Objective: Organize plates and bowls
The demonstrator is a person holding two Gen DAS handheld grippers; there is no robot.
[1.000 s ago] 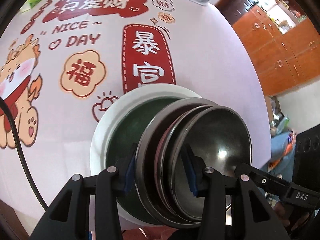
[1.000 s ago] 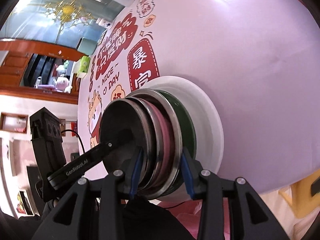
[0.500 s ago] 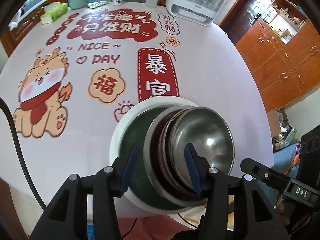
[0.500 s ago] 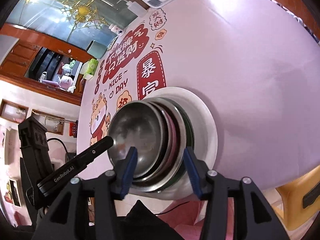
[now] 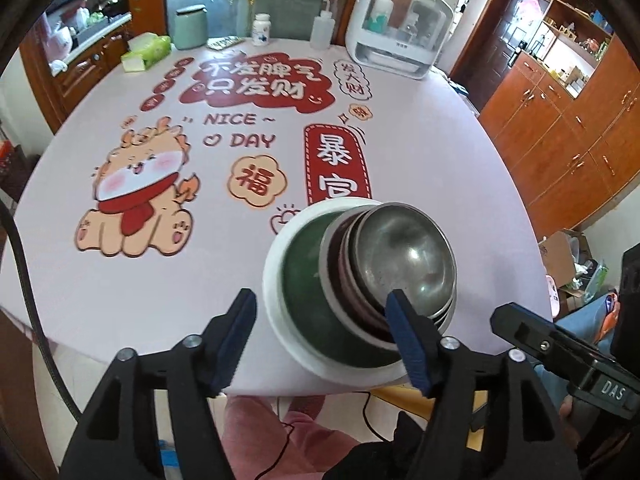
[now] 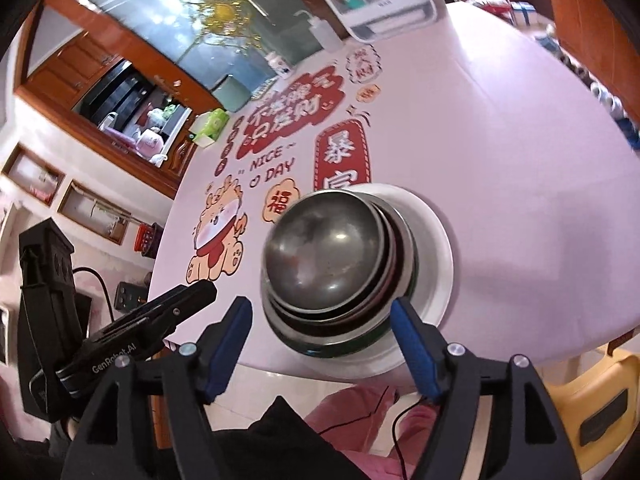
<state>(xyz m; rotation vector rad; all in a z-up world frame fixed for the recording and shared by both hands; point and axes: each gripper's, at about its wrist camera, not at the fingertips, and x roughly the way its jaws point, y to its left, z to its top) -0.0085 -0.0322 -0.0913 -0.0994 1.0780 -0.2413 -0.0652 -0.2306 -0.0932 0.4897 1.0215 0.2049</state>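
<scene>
1. We see the stack of dishes (image 5: 360, 280) near the table's (image 5: 420, 152) front edge: white plate at the bottom, steel bowl on top, so it sits steady.
2. Our left gripper (image 5: 322, 336) and right gripper (image 6: 320, 340) are opening wider, gripping nothing, so the stack rests alone.

Bowls (image 5: 404, 264) nested on plate (image 5: 276, 280) at table's (image 5: 440, 152) near edge

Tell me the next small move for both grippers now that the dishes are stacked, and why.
Probably draw both grippers up and clear. The steel bowl sits nested atop the pink and green dishes on the white plate near the table's front edge. The left gripper and right gripper are opening, their pads off the stack, so nothing seems left to hold.
</scene>
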